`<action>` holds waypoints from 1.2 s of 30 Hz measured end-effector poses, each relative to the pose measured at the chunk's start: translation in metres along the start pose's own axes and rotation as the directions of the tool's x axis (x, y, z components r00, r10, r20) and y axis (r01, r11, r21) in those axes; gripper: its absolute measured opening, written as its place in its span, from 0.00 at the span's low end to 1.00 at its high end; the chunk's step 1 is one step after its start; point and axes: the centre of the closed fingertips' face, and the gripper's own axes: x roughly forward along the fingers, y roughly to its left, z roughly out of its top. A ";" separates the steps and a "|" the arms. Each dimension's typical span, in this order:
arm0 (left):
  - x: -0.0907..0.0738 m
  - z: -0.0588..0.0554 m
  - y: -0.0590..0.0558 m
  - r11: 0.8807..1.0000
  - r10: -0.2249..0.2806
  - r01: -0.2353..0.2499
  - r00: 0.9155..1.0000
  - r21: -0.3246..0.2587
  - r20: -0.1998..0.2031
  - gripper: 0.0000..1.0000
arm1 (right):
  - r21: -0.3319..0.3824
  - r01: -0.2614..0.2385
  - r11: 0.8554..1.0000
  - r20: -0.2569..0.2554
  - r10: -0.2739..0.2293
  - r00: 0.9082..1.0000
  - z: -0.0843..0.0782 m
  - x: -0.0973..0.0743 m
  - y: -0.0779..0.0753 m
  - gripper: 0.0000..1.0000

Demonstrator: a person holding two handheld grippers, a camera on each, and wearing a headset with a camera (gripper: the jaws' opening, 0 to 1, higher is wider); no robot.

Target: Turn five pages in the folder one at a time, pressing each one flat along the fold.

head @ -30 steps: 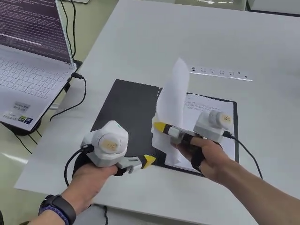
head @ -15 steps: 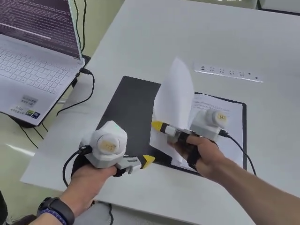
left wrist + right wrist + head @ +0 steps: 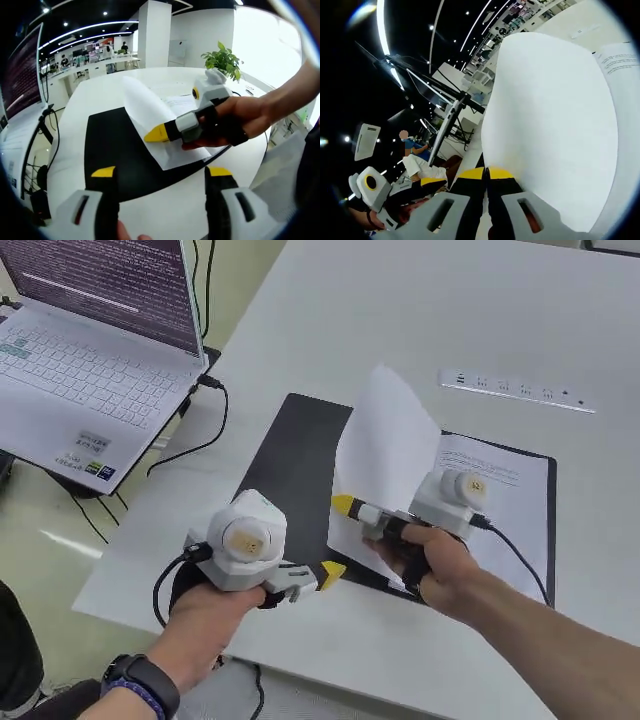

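At the desk (image 3: 400, 330), mid-turn: my right claw (image 3: 343, 506) is clamped on the near edge of a white page (image 3: 388, 450), which stands lifted and bowed over the open black folder (image 3: 290, 455). In the right gripper view the jaws sit tight together at the page's rim. My left claw (image 3: 326, 577) hangs at the folder's near edge, jaws wide apart, holding nothing. The folder lies flat on the desk, its bare left cover toward the laptop (image 3: 90, 370) and printed sheets (image 3: 505, 495) on its right half.

What could go wrong, as I judge it:
- **Slip or tear:** the grip is a thin pinch at the page's edge, so a quick swing to the left could pull the page free or tear it at the binding.
- **Stray crease:** the bow in the paper (it curls toward the left cover) could land as a crease away from the fold if the page is dropped rather than laid.
- **Sliding folder:** nothing pins the folder, so a drag on the page might slide it across the desk.
- **Miscount:** I cannot tell whether one sheet or two sit in the pinch, and two would spoil the count.
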 end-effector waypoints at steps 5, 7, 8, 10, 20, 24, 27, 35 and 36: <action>-0.004 -0.004 0.003 1.000 0.009 -0.009 1.000 -0.002 -0.004 0.70 | -0.030 0.041 0.999 -0.044 -0.042 0.998 -0.011 0.007 -0.008 0.00; -0.006 -0.005 0.005 1.000 0.015 -0.015 1.000 -0.006 -0.001 0.70 | -0.046 0.053 0.998 -0.054 -0.056 0.997 -0.016 0.010 -0.010 0.00; -0.006 -0.006 0.006 1.000 0.018 -0.018 1.000 -0.009 0.000 0.70 | -0.039 0.055 0.998 -0.060 -0.057 0.997 -0.017 0.011 -0.011 0.00; -0.008 -0.007 0.008 1.000 0.022 -0.022 1.000 -0.020 0.004 0.70 | -0.034 0.071 0.997 -0.066 -0.073 0.995 -0.021 0.013 -0.013 0.00; -0.009 -0.023 0.012 0.999 0.038 -0.038 0.999 -0.031 -0.029 0.69 | -0.064 0.144 0.987 -0.111 -0.151 0.982 -0.040 0.021 -0.027 0.08; -0.010 -0.023 0.015 0.998 0.044 -0.045 0.999 -0.041 -0.024 0.69 | -0.072 0.124 0.990 -0.100 -0.131 0.986 -0.035 0.018 -0.025 0.09; -0.009 -0.023 0.017 0.998 0.045 -0.046 0.999 -0.046 -0.025 0.69 | -0.075 0.101 0.992 -0.107 -0.108 0.988 -0.035 0.017 -0.020 0.14; -0.001 -0.018 0.017 0.999 0.032 -0.033 0.999 -0.035 -0.027 0.69 | -0.089 0.020 0.996 -0.136 -0.032 0.990 -0.039 0.016 -0.005 0.34; 0.000 -0.017 0.017 0.999 0.030 -0.031 0.999 -0.032 -0.027 0.69 | -0.080 0.004 0.997 -0.139 -0.015 0.990 -0.039 0.014 -0.002 0.39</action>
